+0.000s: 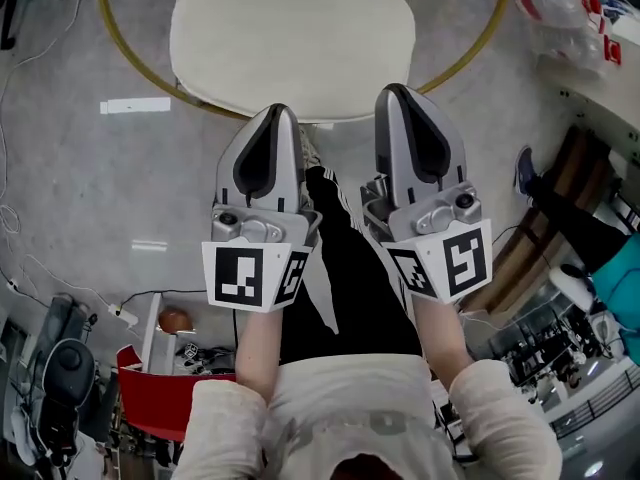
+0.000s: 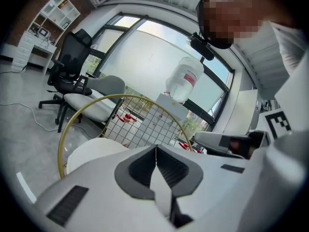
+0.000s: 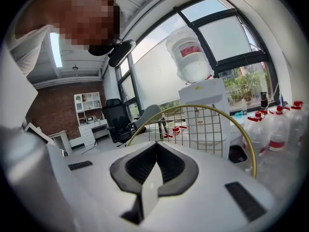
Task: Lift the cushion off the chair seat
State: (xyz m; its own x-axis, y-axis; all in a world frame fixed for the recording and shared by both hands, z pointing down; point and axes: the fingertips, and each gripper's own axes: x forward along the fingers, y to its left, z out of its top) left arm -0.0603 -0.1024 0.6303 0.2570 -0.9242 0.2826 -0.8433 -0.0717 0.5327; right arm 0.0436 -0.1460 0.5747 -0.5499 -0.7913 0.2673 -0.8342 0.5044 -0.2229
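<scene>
cushion (image 1: pixel 292 38) lies just ahead of left hand-held gripper (image 1: pixel 278 110); right hand-held gripper (image 1: pixel 392 90) alongside

The cushion (image 1: pixel 292 43) lies on the chair (image 3: pixel 207 124). The left gripper (image 1: pixel 272 118) and the right gripper (image 1: pixel 400 96) are side by side near its front edge. A water cooler (image 3: pixel 202 96) stands behind the chair, with bottles (image 3: pixel 277 129) to its right.

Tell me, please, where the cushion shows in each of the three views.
Head view: the cushion fills the top centre.
Left gripper view: lower left, a pale curve just past the left tool.
Right gripper view: not clearly seen; the right tool covers that spot.
Shared landmark: the chair's gold hoop, in all three views.
</scene>
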